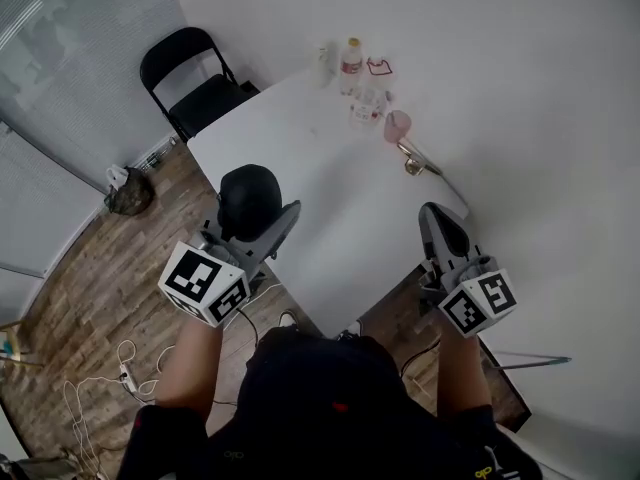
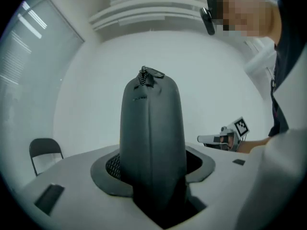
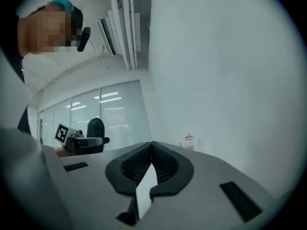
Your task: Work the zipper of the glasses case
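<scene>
A black, rounded glasses case (image 1: 248,198) is clamped between the jaws of my left gripper (image 1: 262,223), held over the near left edge of the white table (image 1: 330,198). In the left gripper view the case (image 2: 151,138) stands upright between the pads, with its metal zipper pull (image 2: 149,73) at the top end. My right gripper (image 1: 437,213) hovers at the table's near right edge, apart from the case. In the right gripper view its jaws (image 3: 152,145) meet with nothing between them, and the case (image 3: 95,128) shows far off to the left.
At the table's far end stand bottles (image 1: 350,65) and a pink cup (image 1: 397,125), with a metal object (image 1: 412,160) near the right edge. A black folding chair (image 1: 195,78) stands beyond the left corner. Cables (image 1: 100,388) and a bag (image 1: 130,196) lie on the wooden floor.
</scene>
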Action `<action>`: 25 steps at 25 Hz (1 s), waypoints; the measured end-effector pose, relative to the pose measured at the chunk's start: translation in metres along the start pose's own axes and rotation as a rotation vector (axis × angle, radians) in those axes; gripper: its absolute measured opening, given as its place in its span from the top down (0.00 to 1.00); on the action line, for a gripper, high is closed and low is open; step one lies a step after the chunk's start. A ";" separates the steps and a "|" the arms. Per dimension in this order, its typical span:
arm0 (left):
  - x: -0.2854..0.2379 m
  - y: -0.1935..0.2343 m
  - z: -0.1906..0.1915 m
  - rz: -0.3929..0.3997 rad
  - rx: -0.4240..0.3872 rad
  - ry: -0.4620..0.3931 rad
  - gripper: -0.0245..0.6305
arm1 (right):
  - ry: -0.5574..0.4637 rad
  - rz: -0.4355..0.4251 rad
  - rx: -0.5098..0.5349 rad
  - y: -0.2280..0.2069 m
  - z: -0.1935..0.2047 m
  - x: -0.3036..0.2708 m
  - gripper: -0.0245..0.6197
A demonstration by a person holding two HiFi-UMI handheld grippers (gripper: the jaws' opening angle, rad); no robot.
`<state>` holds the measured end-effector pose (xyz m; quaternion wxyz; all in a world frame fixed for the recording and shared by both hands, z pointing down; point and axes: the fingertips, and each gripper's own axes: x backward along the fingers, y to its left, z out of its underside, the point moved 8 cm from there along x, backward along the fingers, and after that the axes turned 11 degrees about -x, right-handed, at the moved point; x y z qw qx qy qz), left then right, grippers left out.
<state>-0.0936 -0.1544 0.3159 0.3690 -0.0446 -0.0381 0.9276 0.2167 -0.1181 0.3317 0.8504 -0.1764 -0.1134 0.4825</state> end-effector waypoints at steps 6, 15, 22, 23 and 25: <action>0.034 0.012 0.003 -0.071 0.076 -0.109 0.55 | -0.059 0.093 0.156 -0.005 -0.017 0.012 0.93; 0.048 0.016 0.013 -0.089 0.088 -0.101 0.55 | -0.067 0.132 0.176 -0.009 -0.020 0.016 0.93; 0.048 0.013 0.011 -0.073 0.080 -0.114 0.55 | -0.057 0.122 0.182 -0.002 -0.016 0.017 0.93; 0.048 0.012 0.011 -0.070 0.083 -0.114 0.55 | -0.056 0.121 0.182 -0.002 -0.016 0.017 0.93; 0.048 0.010 0.010 -0.061 0.091 -0.115 0.54 | -0.053 0.120 0.181 -0.001 -0.015 0.019 0.93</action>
